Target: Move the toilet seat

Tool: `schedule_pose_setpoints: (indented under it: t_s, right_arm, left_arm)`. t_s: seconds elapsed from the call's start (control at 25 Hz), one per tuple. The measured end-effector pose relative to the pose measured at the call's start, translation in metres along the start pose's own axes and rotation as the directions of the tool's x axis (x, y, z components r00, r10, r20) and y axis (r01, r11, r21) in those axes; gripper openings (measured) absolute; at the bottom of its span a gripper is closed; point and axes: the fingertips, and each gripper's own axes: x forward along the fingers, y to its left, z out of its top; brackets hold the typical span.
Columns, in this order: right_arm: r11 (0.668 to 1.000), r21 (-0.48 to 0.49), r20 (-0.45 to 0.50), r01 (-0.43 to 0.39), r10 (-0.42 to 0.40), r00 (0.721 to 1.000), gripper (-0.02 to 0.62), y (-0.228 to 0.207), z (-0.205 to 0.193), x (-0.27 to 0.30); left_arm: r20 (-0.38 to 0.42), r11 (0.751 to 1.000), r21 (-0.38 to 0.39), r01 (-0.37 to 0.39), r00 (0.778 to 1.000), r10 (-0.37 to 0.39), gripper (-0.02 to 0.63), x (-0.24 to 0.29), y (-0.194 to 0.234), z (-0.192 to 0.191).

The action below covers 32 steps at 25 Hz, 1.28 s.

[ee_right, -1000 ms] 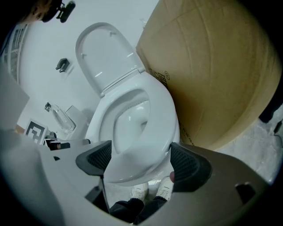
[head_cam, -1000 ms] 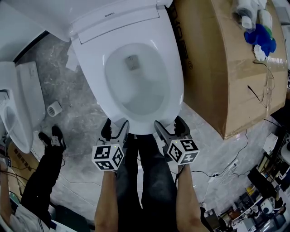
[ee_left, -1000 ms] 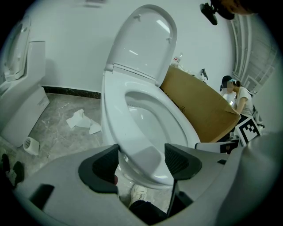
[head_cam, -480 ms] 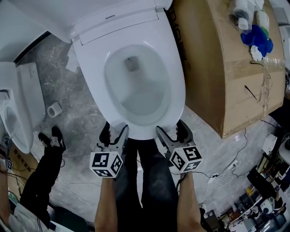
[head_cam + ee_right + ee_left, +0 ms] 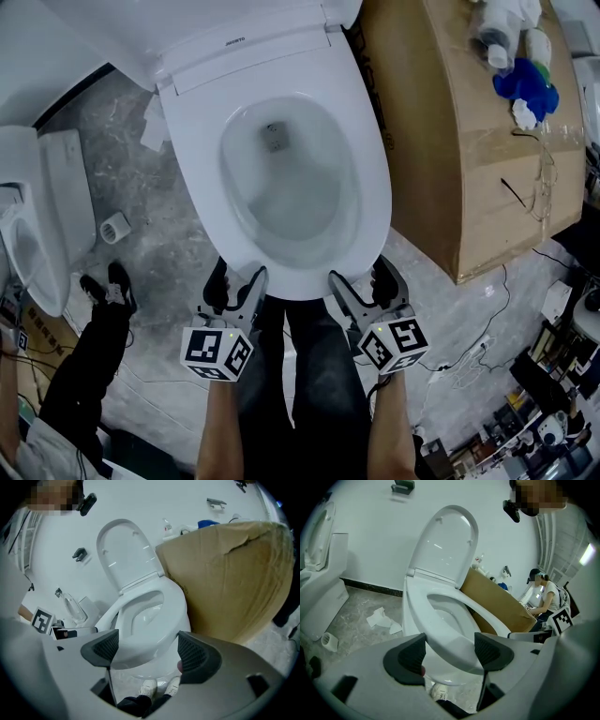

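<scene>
Cardboard box (image 5: 469,159) at the toilet's right, toilet seat (image 5: 372,199) lying flat on the bowl with the lid (image 5: 445,541) up, and left gripper (image 5: 236,279) and right gripper (image 5: 362,281) spread-jawed around its front rim.

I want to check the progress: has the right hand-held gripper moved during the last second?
Yes, slightly. In the head view the right hand-held gripper now sits lower and has drawn farther back from the near corner of the cardboard box.
</scene>
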Motion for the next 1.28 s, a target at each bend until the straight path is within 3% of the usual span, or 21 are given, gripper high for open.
schedule_pose_setpoints:
  t_s: [1.28]
  right_arm:
    - [0.999,0.011,0.11,-0.036,0.035,0.993,0.391,0.037,0.069,-0.04]
  left_arm:
    - [0.116,0.993,-0.114,0.038,0.993,-0.025,0.334,-0.036,-0.02,0.063]
